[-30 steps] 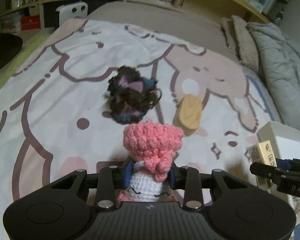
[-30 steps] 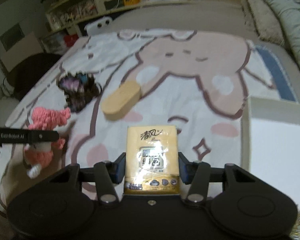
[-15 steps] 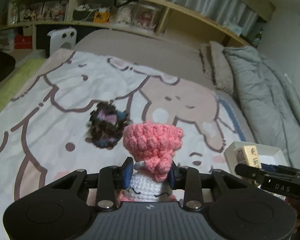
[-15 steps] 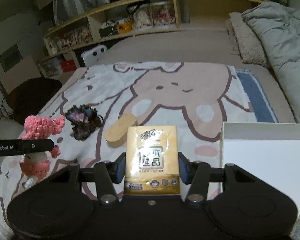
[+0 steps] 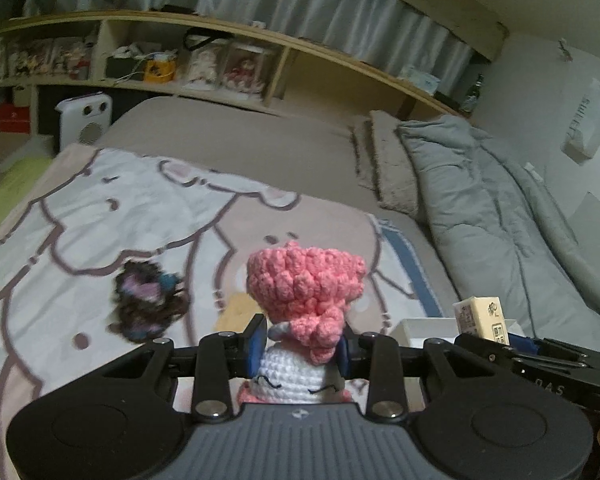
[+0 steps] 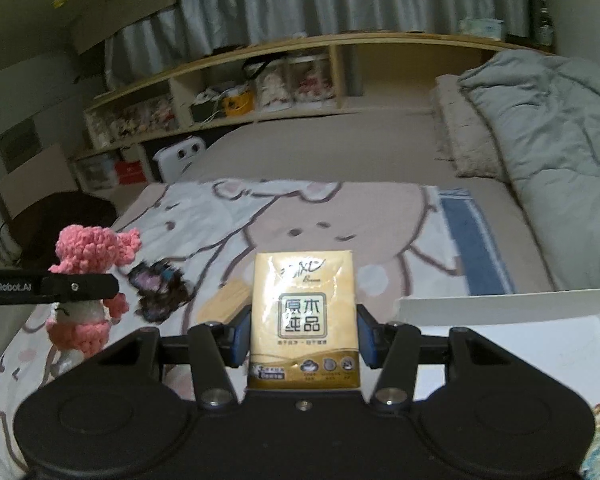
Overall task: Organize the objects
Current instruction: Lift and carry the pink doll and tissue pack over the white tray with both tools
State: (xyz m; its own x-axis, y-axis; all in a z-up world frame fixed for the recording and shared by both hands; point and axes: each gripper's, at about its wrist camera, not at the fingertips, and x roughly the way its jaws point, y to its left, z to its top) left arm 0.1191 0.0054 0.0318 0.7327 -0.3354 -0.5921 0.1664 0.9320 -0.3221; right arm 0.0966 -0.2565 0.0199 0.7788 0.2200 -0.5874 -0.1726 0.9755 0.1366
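My left gripper (image 5: 300,344) is shut on a pink and white crochet doll (image 5: 304,284) and holds it above the bed; the doll also shows at the left of the right wrist view (image 6: 88,280). My right gripper (image 6: 304,328) is shut on a yellow tissue pack (image 6: 304,316), which also shows in the left wrist view (image 5: 480,316). A white box (image 6: 520,320) lies at the right. A dark crochet item (image 5: 148,300) and a tan wooden block (image 6: 224,300) lie on the cartoon blanket (image 5: 100,208).
A grey duvet (image 5: 500,216) and a pillow (image 5: 388,168) lie along the right side of the bed. A wooden shelf (image 6: 300,80) full of small items runs behind the bed. A white heater (image 5: 84,120) stands at the far left.
Both grippers have risen and tilted up with their objects still held, so the shelf and curtains now show. The blanket items appear lower and smaller.
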